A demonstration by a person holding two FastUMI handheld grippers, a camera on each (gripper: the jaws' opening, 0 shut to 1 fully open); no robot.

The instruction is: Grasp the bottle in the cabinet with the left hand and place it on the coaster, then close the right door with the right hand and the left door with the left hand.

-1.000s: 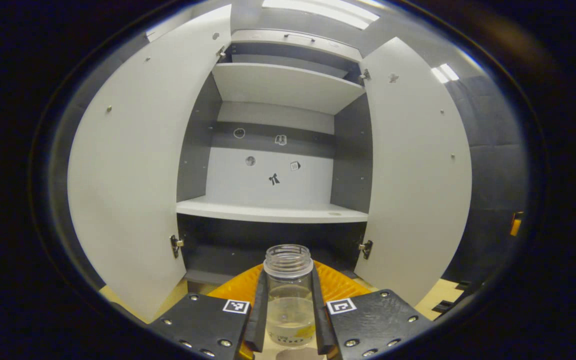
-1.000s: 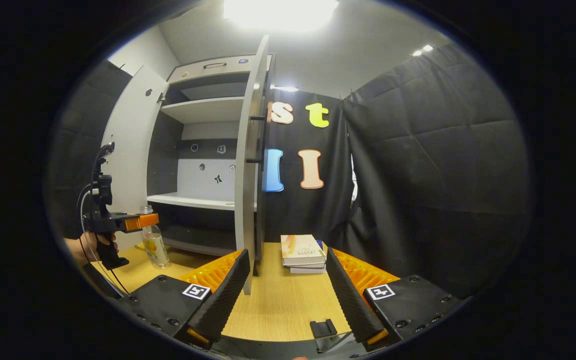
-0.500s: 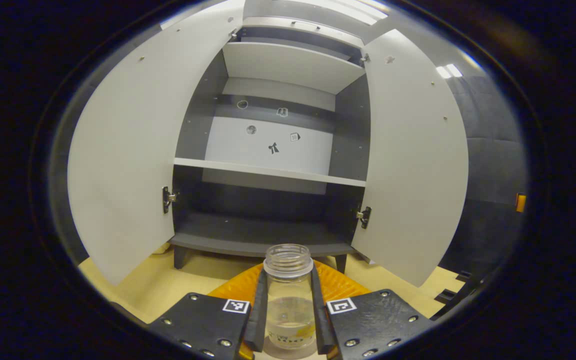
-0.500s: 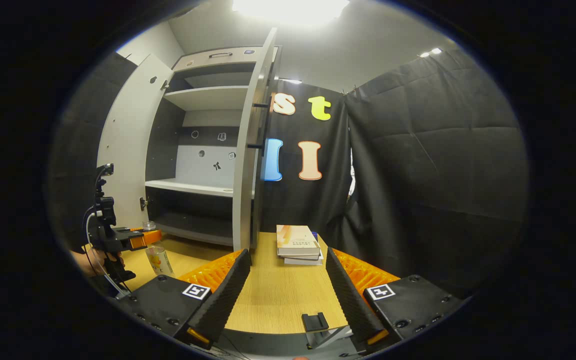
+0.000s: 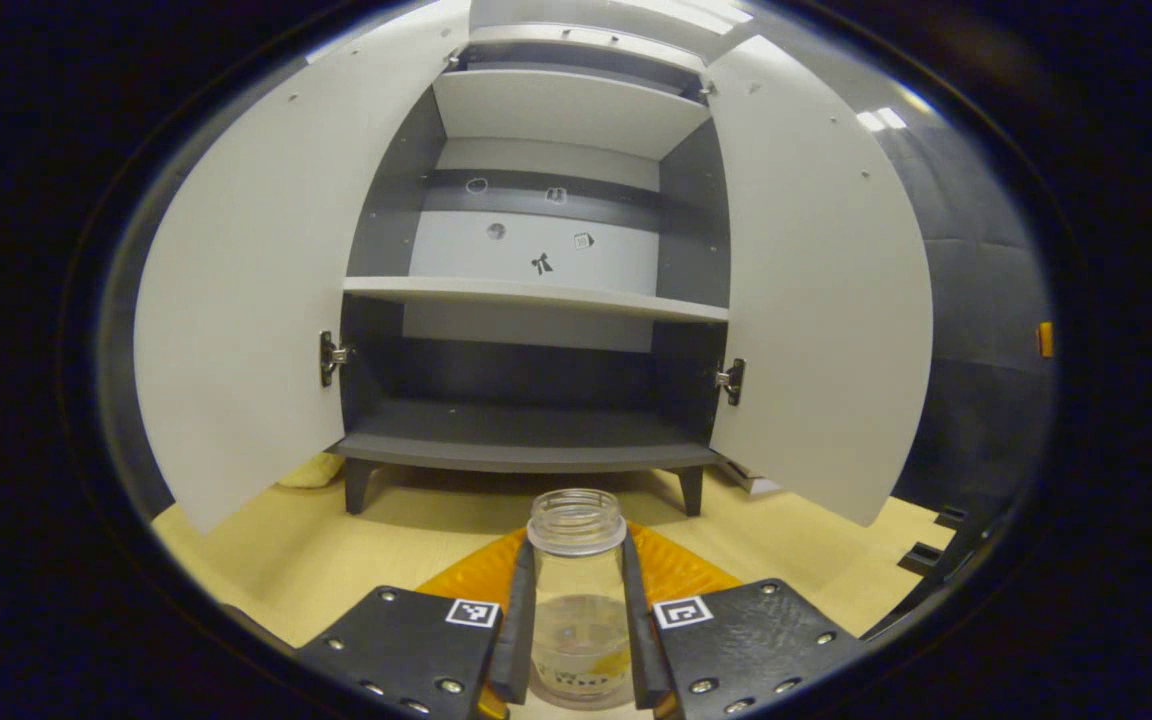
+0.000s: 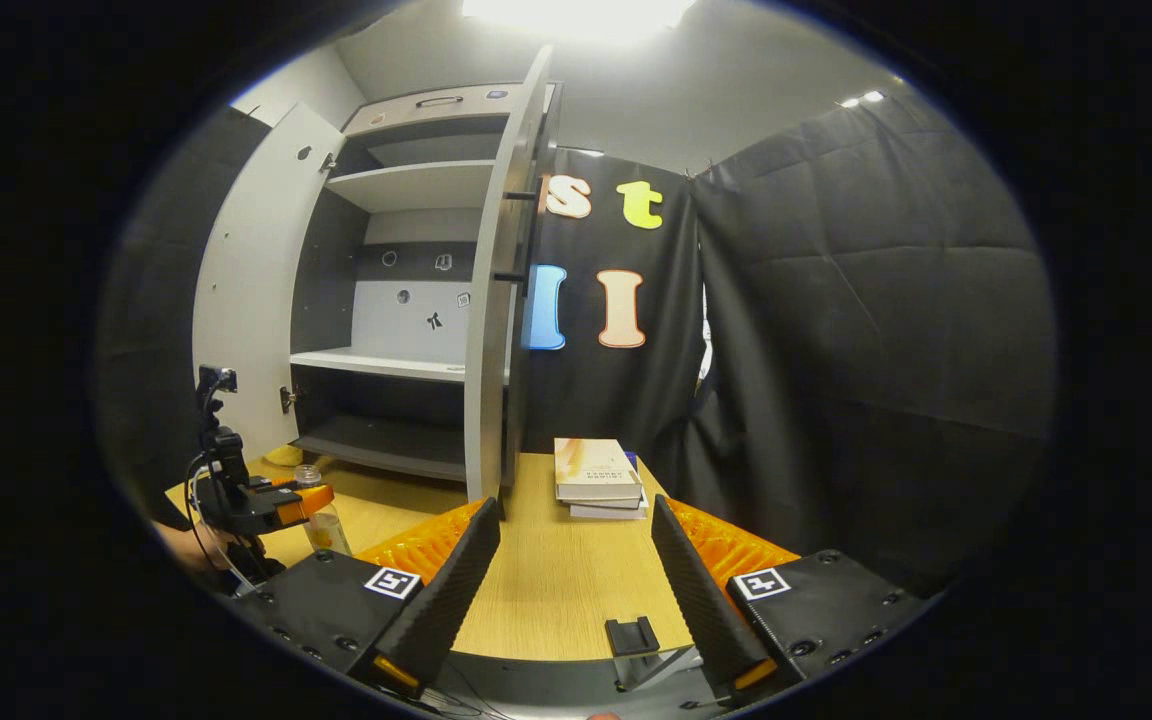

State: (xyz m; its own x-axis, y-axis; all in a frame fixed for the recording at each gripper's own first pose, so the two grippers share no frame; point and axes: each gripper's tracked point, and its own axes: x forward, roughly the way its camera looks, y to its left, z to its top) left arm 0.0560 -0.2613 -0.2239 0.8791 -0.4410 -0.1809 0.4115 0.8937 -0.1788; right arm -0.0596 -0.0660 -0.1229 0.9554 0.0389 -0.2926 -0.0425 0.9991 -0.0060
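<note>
bottle [image 5: 577, 600] in left gripper [image 5: 577, 640] | cabinet [image 5: 526, 300] doors open (2) | books [image 6: 596, 478] beside

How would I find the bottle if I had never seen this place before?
Start at the big grey cabinet with both doors open, standing on the pale wooden table. In front of it, over the table, the left gripper holds a small clear plastic bottle upright between its two fingers. It has no cap, a ribbed neck, and a little liquid at the bottom; nothing else nearby is see-through.
</note>
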